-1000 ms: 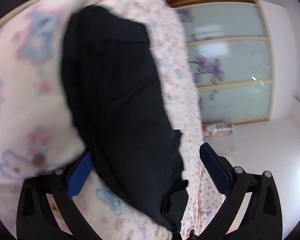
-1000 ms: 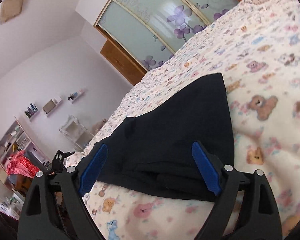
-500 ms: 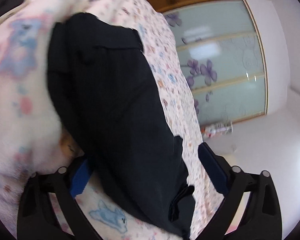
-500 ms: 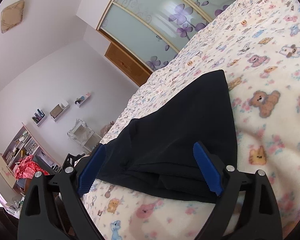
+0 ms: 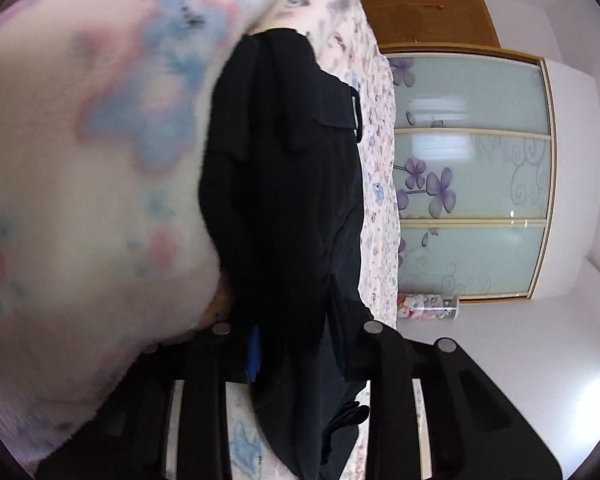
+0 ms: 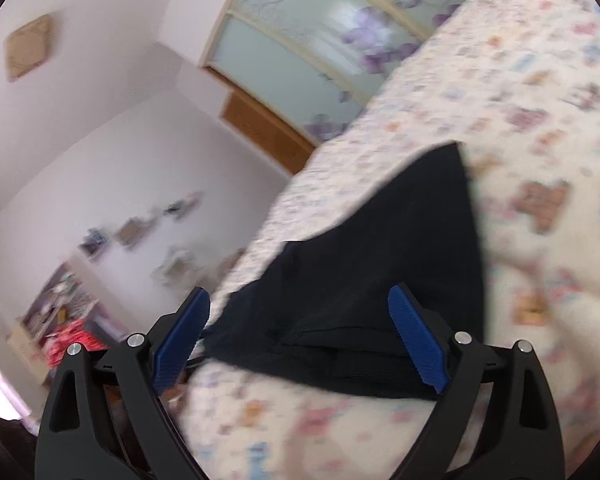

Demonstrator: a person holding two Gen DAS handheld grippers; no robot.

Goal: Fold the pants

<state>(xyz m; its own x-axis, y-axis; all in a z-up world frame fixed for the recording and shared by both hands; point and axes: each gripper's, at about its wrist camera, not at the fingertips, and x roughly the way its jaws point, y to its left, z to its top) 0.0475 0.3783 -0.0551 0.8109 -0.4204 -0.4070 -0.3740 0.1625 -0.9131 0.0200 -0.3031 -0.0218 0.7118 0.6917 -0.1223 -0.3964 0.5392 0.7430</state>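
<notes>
The left gripper (image 5: 296, 344), wide apart a second ago, is closing on the black pants (image 5: 284, 184) at bottom centre. The right gripper (image 6: 300, 340) stays apart, pants edge between its fingers unclamped. A fold lift looks ready to begin.

Left gripper (image 5: 296, 344) jaws closing on black pants (image 5: 284, 200); bear-print blanket (image 5: 80, 200) beneath

The left gripper (image 5: 296, 344) points slightly downward, its 2 jaws closing with black cloth between them. The right gripper (image 6: 300, 336) sits nearly level, jaws spread wide.
</notes>
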